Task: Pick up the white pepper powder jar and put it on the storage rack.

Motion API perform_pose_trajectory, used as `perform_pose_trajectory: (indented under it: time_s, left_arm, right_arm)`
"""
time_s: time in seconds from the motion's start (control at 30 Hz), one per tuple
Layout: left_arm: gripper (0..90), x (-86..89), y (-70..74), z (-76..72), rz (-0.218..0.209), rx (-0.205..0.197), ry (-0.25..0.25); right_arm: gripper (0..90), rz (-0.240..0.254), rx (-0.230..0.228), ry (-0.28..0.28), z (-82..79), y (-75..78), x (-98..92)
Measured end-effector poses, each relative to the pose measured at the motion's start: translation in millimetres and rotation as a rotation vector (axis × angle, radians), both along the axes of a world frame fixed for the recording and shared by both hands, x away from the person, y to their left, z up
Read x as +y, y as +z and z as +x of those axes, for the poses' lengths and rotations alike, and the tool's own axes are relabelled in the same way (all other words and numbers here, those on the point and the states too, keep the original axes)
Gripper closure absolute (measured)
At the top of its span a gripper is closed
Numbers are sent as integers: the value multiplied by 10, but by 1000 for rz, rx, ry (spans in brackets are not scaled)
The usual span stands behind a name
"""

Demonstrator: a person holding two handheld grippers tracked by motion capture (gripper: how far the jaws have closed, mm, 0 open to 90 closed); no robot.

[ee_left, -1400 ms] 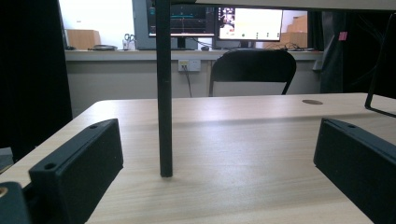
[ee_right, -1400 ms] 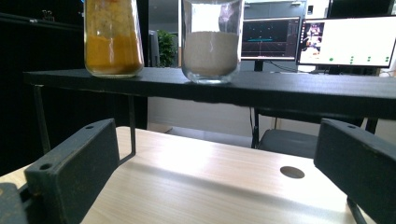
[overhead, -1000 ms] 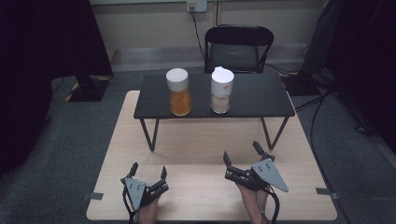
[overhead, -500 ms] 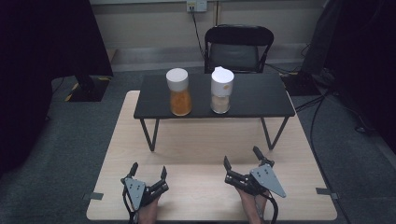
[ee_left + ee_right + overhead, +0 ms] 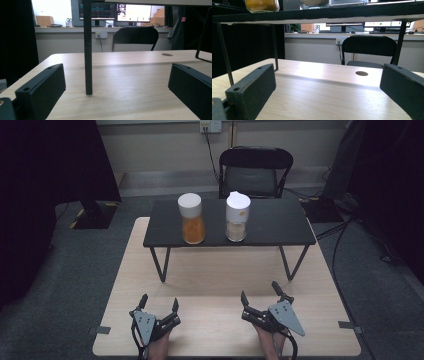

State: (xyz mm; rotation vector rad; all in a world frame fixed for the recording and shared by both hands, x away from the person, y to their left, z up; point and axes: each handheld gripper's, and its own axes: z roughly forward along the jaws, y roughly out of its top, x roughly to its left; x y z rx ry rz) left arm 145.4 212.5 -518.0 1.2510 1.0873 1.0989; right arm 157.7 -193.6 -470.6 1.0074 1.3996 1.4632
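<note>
Two white-lidded jars stand on a low black stand (image 5: pixel 280 222): one with orange contents (image 5: pixel 192 219) and one with pale contents (image 5: pixel 237 217). My left gripper (image 5: pixel 159 301) rests open near the front edge of the wooden table (image 5: pixel 210 270), with nothing between its jaws. My right gripper (image 5: pixel 259 291) is also open and empty, to the right of it. In the left gripper view my left gripper (image 5: pixel 115 87) faces a black stand leg (image 5: pixel 87 50). In the right gripper view my right gripper (image 5: pixel 327 85) looks under the stand (image 5: pixel 337 13), with the orange jar's base (image 5: pixel 262 4) above.
A black folding chair (image 5: pixel 255 170) stands behind the table. The stand's thin legs (image 5: pixel 161 262) reach down to the tabletop. A round hole (image 5: pixel 361 73) lies in the tabletop. Cables run across the grey floor (image 5: pixel 345 235) at the right.
My right gripper has drifted slightly back toward the near edge of the table. The left gripper and both jars have stayed put.
</note>
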Motion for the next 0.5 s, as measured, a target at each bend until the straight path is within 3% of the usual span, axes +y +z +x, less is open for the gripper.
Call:
perform_pose_trajectory:
  time_s: [0.5]
  left_arm:
    - [5, 0, 0, 0, 1, 0, 0]
  right_arm:
    - [0, -19, 12, -16, -30, -145, 10]
